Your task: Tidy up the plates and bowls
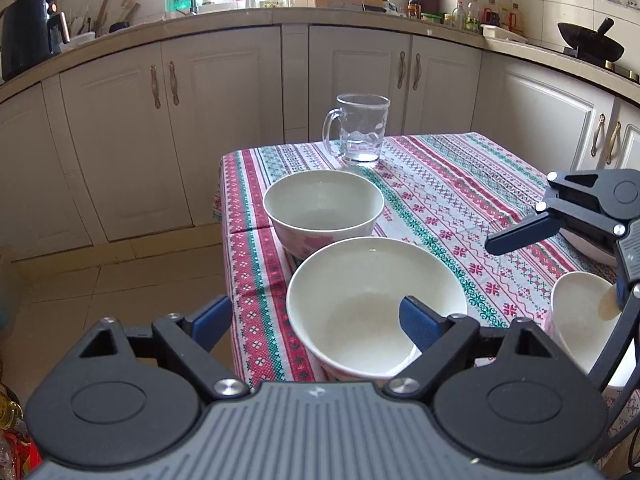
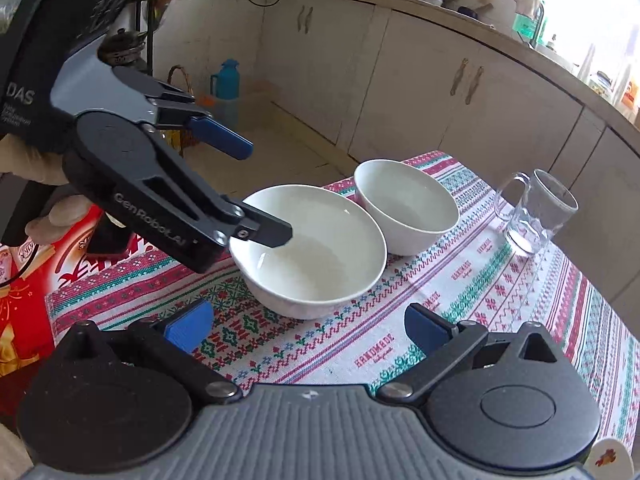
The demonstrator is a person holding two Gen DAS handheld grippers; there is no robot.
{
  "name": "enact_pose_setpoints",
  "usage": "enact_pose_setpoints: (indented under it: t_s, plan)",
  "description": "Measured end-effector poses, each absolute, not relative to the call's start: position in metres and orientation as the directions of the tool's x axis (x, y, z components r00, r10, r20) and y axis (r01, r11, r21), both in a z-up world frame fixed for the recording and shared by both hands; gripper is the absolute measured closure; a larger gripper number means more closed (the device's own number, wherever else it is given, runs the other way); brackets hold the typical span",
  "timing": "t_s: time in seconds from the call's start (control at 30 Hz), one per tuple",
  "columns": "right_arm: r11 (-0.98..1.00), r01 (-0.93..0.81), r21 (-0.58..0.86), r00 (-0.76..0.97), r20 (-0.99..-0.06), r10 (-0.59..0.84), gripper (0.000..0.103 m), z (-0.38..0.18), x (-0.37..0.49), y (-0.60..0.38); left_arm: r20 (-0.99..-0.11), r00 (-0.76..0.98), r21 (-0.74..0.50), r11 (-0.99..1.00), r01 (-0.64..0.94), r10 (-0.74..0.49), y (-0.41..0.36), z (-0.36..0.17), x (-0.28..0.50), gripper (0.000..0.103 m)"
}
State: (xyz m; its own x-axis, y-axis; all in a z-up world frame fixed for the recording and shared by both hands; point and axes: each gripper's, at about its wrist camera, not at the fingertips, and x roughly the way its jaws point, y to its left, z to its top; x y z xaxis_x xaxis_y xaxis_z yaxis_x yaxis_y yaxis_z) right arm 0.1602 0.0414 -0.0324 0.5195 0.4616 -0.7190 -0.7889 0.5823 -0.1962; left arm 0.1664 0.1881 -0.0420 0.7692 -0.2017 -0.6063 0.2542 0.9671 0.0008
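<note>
Two white bowls stand at the table's left end in the left wrist view: a wide one (image 1: 360, 320) close to me and a deeper one (image 1: 324, 204) behind it. My left gripper (image 1: 316, 322) is open and straddles the wide bowl's left rim, one finger over its inside and the other beyond the table edge, neither pad pressing. My right gripper (image 1: 552, 268) hangs open at the right above a third white bowl (image 1: 576, 312). The right wrist view shows the wide bowl (image 2: 320, 264), the deeper bowl (image 2: 404, 204), my left gripper (image 2: 264, 192), and my right gripper (image 2: 308, 326) open over bare cloth.
A patterned red, green and white tablecloth (image 1: 460, 200) covers the table. A clear glass mug (image 1: 362, 128) stands at its far end, also the mug (image 2: 536, 212). A white dish edge (image 1: 588, 250) shows under the right gripper. A red box (image 2: 24, 300) sits beside the table. Cabinets lie beyond.
</note>
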Motion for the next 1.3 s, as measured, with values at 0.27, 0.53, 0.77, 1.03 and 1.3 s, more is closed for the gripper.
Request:
enact_pose_setpoints:
  t_s: [0.27, 0.53, 0.77, 1.03, 1.3]
  plan:
    - [0.568, -0.803, -0.182, 0.484, -0.755, 0.443, 0.017, -0.042, 0.177, 0.054, -0.629, 0.734, -0.045, 0.955, 0.293, -0.255, 0.186, -0.048, 0.185, 0.026]
    - [0.557, -0.815, -0.160, 0.457, -0.770, 0.446, 0.024, -0.049, 0.185, 0.056, -0.648, 0.706, -0.068, 0.945, 0.319, -0.285, 0.184, -0.053, 0.196, 0.043]
    - [0.554, -0.818, -0.157, 0.455, -0.766, 0.455, 0.028, -0.048, 0.187, 0.057, -0.655, 0.692, -0.089, 0.941, 0.328, -0.303, 0.185, -0.056, 0.201, 0.046]
    - [0.555, -0.818, -0.153, 0.456, -0.759, 0.464, 0.028, -0.049, 0.187, 0.055, -0.660, 0.685, -0.096, 0.939, 0.329, -0.308, 0.186, -0.055, 0.202, 0.046]
    - [0.560, -0.815, -0.148, 0.459, -0.755, 0.468, 0.028, -0.046, 0.185, 0.052, -0.661, 0.680, -0.102, 0.936, 0.338, -0.317, 0.183, -0.051, 0.201, 0.046]
